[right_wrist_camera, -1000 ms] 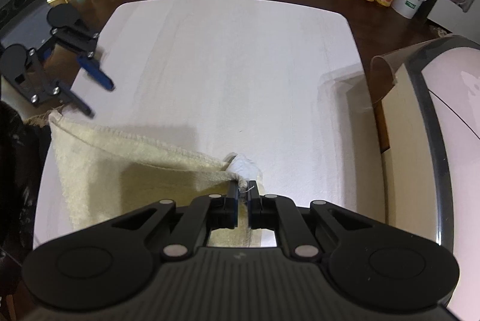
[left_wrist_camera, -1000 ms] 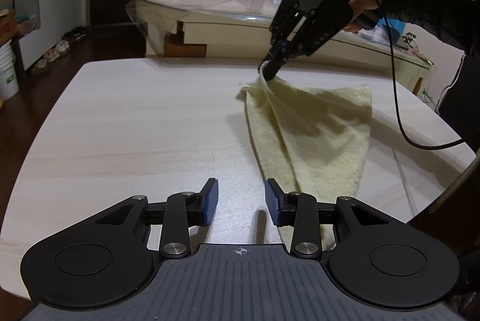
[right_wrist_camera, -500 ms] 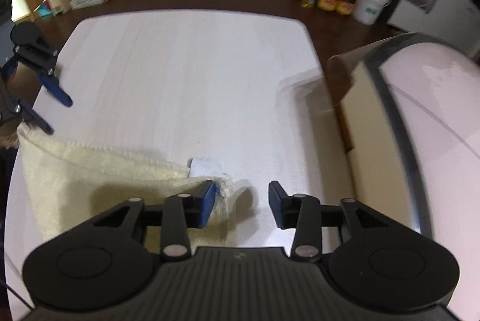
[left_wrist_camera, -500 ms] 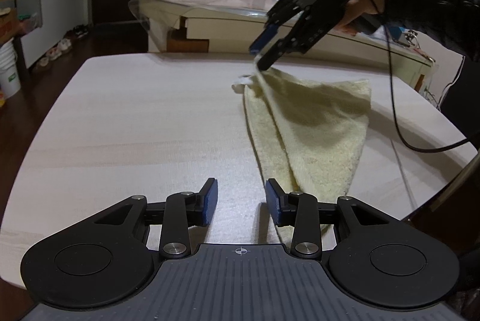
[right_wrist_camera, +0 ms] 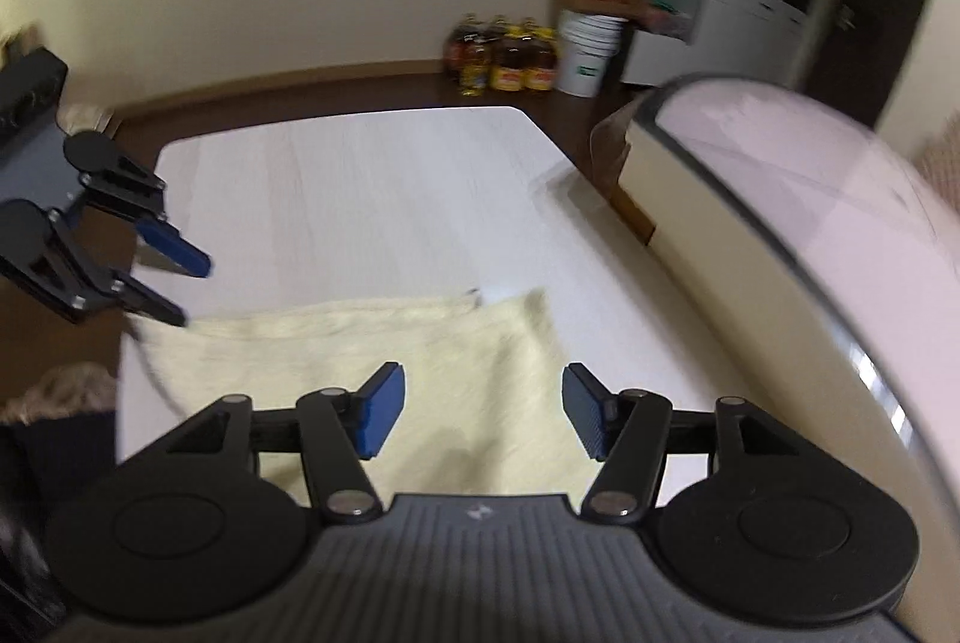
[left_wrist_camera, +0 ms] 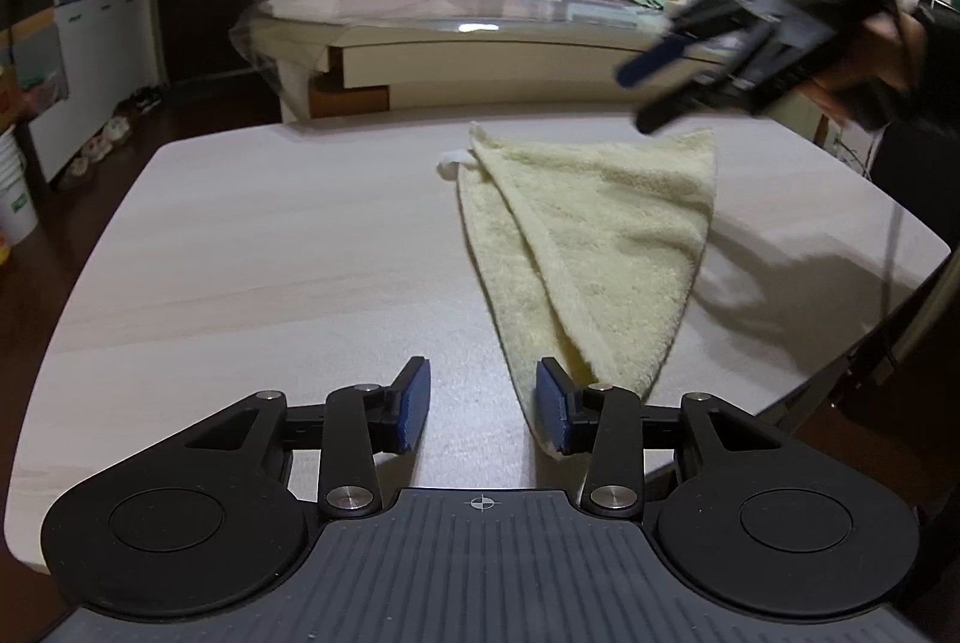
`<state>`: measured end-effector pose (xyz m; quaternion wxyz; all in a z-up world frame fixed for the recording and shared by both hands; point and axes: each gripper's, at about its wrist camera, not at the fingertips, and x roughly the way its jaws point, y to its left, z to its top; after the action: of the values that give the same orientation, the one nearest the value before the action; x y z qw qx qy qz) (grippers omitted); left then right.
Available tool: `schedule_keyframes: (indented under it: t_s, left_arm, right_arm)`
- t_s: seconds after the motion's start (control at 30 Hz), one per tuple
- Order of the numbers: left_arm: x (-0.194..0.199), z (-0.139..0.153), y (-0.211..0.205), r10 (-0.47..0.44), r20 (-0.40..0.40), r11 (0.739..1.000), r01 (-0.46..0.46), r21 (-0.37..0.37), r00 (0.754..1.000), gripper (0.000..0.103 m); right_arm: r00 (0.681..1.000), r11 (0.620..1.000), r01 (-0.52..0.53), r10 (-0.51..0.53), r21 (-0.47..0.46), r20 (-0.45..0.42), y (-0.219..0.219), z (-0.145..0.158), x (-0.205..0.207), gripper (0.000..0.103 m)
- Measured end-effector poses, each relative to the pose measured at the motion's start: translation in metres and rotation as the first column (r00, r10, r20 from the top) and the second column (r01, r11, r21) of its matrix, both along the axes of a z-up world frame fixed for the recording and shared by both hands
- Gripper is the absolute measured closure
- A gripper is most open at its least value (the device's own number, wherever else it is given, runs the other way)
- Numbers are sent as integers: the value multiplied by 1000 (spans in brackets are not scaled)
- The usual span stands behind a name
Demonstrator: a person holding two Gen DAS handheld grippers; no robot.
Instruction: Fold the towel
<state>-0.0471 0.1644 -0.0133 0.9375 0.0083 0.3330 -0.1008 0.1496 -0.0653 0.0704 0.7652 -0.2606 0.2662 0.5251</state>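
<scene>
A pale yellow towel (left_wrist_camera: 600, 235) lies on the white table (left_wrist_camera: 270, 235), folded over into a rough triangle with a small white tag at its far left corner. Its narrow near tip lies under the right finger of my left gripper (left_wrist_camera: 483, 406), whose jaws are opening with only bare table between them. My right gripper (left_wrist_camera: 645, 96) hangs in the air above the towel's far right corner, held by a hand in a dark sleeve. Seen from the right wrist, my right gripper (right_wrist_camera: 480, 412) is opening above the towel (right_wrist_camera: 420, 343) and grips nothing.
A second, glass-topped table (left_wrist_camera: 450, 18) stands just beyond the white one. A cable trails from the right gripper over the table's right edge. Oil bottles (right_wrist_camera: 504, 60), a white bucket and boxes stand on the floor past the table.
My right gripper let go of the towel corner it was pinching, opened, and swung up and away to the right. The released corner dropped flat onto the table. My left gripper stayed put.
</scene>
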Motion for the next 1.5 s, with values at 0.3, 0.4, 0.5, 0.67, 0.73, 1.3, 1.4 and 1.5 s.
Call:
schedule_keyframes:
  t_s: [0.3, 0.4, 0.5, 0.67, 0.73, 1.3, 1.4, 1.5]
  left_arm:
    - [-13, 12, 8, 15, 41, 1000, -15, -4, 999, 59]
    - [-18, 14, 10, 14, 43, 1000, -15, 12, 999, 59]
    - [-22, 16, 15, 20, 49, 1000, -21, 15, 999, 57]
    - [-31, 18, 22, 15, 61, 1000, -15, 8, 998, 55]
    - [-35, 17, 24, 7, 65, 1000, -7, 1, 998, 53]
    - [-59, 11, 49, 16, 100, 999, -11, -47, 995, 52]
    - [-61, 11, 52, 26, 101, 998, -21, -51, 995, 52]
    - [-62, 13, 53, 25, 103, 998, -19, -55, 994, 52]
  right_arm:
    - [999, 998, -27, 25, 61, 37, 12, -21, -100, 60]
    - [997, 998, -38, 36, 39, 66, 29, -35, -131, 61]
    - [998, 999, -20, 17, 47, 56, 44, -44, -148, 66]
    - [998, 997, 46, -48, 64, 38, 64, -52, -161, 73]
    - [997, 996, 66, -68, 64, 29, 69, -56, -163, 73]
    - [982, 987, 162, -161, -4, 96, 118, -70, -166, 70]
    - [981, 987, 161, -160, -8, 110, 122, -70, -164, 72]
    - [979, 991, 134, -129, -23, 160, 124, -74, -171, 89]
